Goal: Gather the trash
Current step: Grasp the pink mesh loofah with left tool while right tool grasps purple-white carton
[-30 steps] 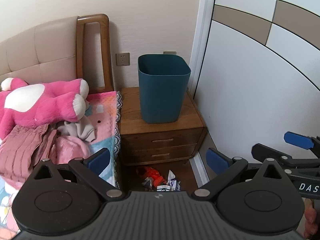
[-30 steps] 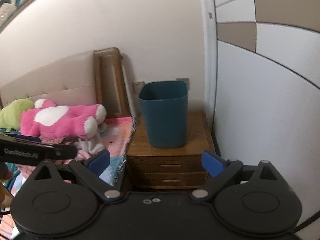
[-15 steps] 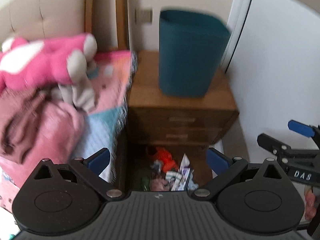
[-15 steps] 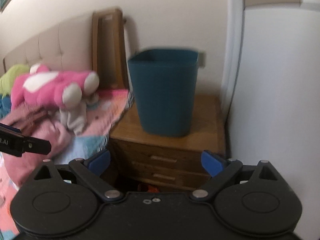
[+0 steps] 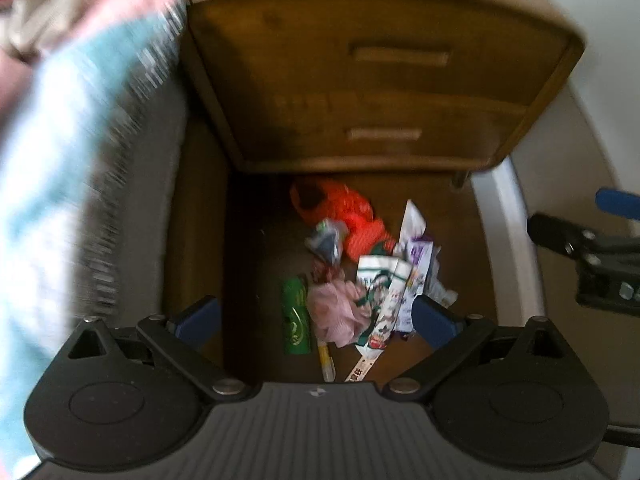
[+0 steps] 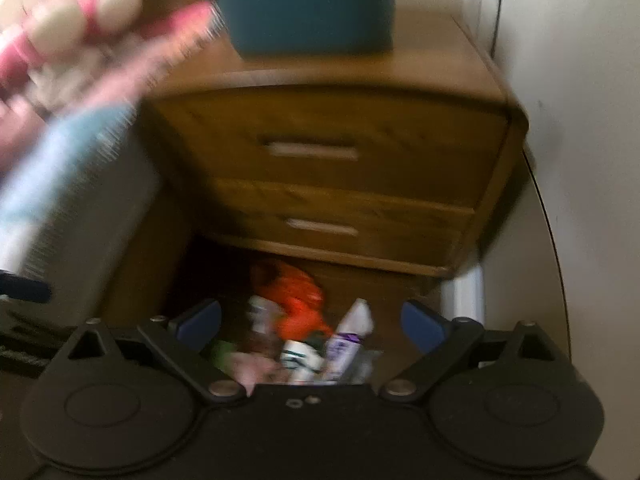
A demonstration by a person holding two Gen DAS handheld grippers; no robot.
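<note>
A small heap of trash (image 5: 360,276) lies on the dark wooden floor (image 5: 256,264) directly in front of the nightstand (image 5: 380,80), close under its lower drawer. Nearest the nightstand is a crumpled orange bag (image 5: 340,212); just in front of it lie a purple-and-white wrapper (image 5: 416,252) and a white-and-green printed packet (image 5: 380,304), which overlap each other. Beside these, further from the nightstand, sit a pink crumpled wad (image 5: 336,312) and a green wrapper (image 5: 296,324), touching or nearly touching. Blur hides finer detail of the smaller scraps.

The left gripper (image 5: 316,316) hangs above the heap, its blue-tipped fingers (image 5: 198,316) spread wide with nothing between them; the pink wad and the packet show in the gap. The right gripper (image 6: 312,320) faces the nightstand's drawer fronts with the heap low in its view, fingers (image 6: 420,324) also wide apart and empty. In the left wrist view it appears at the right edge, away from the heap.

On the nightstand's top stands a teal bin (image 6: 308,4), well apart from the trash. To the left of the nightstand a bed (image 5: 68,140) with a pink and pale blue cover reaches the floor, and a pink plush toy (image 6: 68,28) lies on it, blurred. To the right of the nightstand rises a white wall panel (image 6: 580,160).
</note>
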